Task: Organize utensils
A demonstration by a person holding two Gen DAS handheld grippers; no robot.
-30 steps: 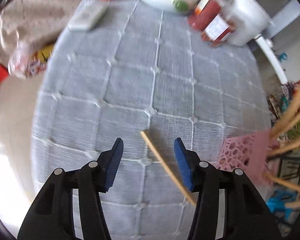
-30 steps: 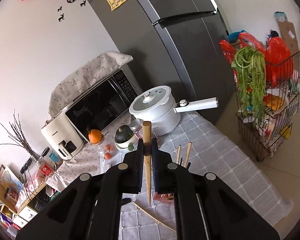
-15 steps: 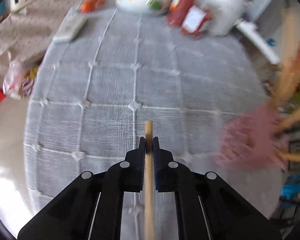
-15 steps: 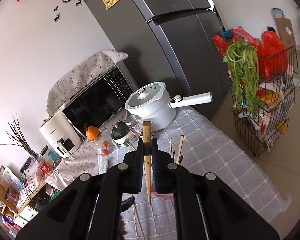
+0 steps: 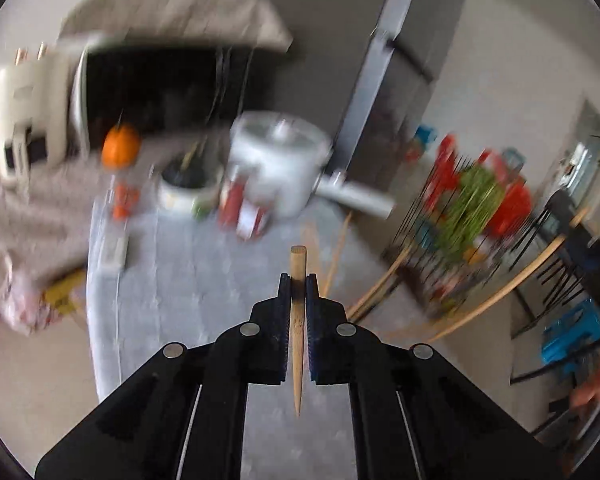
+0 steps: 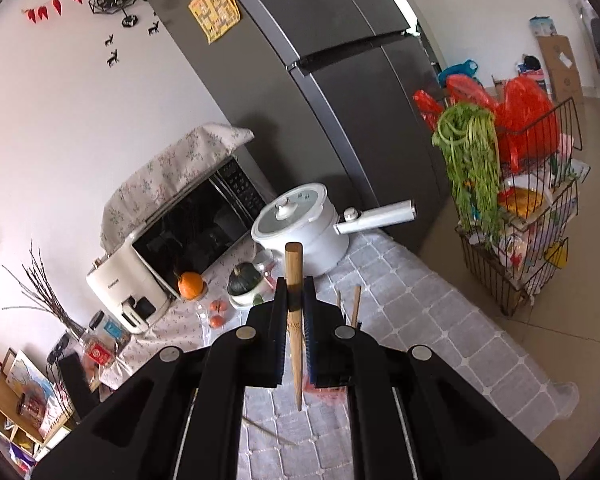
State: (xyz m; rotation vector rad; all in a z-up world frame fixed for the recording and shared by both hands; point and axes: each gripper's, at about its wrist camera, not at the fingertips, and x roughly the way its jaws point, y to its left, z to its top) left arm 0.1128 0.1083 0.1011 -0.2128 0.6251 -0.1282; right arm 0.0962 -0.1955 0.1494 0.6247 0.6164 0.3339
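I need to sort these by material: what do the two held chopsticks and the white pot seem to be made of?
Both chopsticks look like bare wood or bamboo: matte tan, faint grain. The pot looks like glossy white enamelled or coated metal; which one is unclear.

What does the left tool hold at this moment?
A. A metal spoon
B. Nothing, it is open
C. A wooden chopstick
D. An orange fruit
C: in the left wrist view the left tool is shut on a wooden chopstick, with the blunt end above the pads and the thin tip pointing down.
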